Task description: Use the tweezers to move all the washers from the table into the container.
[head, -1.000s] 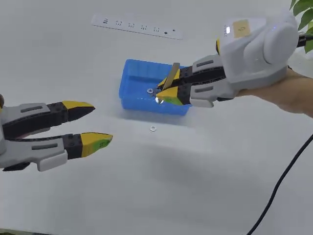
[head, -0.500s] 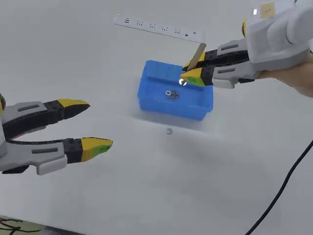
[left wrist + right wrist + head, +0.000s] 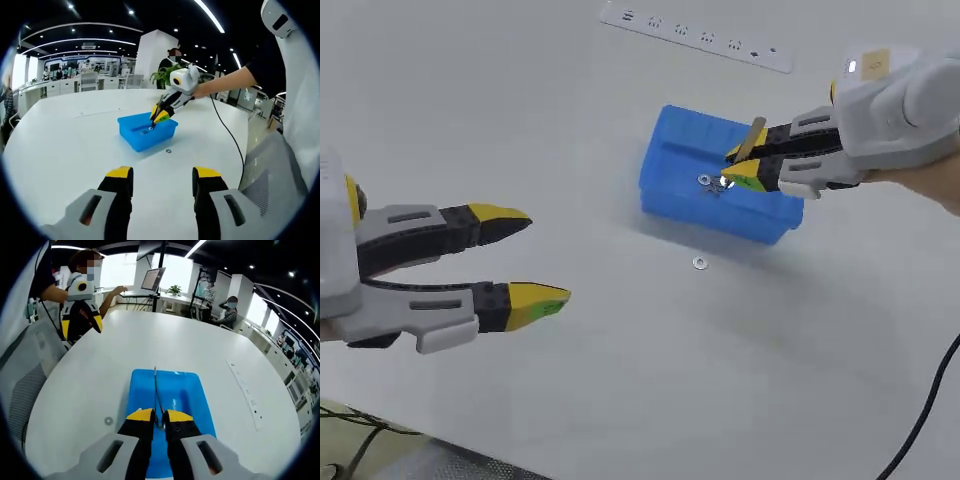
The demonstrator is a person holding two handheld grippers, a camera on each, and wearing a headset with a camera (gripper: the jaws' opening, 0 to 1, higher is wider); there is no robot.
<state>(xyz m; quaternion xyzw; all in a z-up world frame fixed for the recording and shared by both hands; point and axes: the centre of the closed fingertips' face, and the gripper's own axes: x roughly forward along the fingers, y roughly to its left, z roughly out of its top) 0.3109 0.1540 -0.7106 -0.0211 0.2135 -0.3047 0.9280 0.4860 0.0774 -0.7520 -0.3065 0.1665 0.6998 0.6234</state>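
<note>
Right gripper [image 3: 745, 172]: jaws clamped on the tweezers [image 3: 753, 138], tips hanging over the blue container [image 3: 672, 160]. Several washers [image 3: 708, 181] lie inside it. One loose washer [image 3: 699, 262] on the bench [image 3: 620, 380], near side of the container. Left gripper [image 3: 542, 260]: jaws apart, holding nothing, well to the left.

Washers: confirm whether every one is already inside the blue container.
No, one washer lies on the white table, just outside the blue container.
</note>
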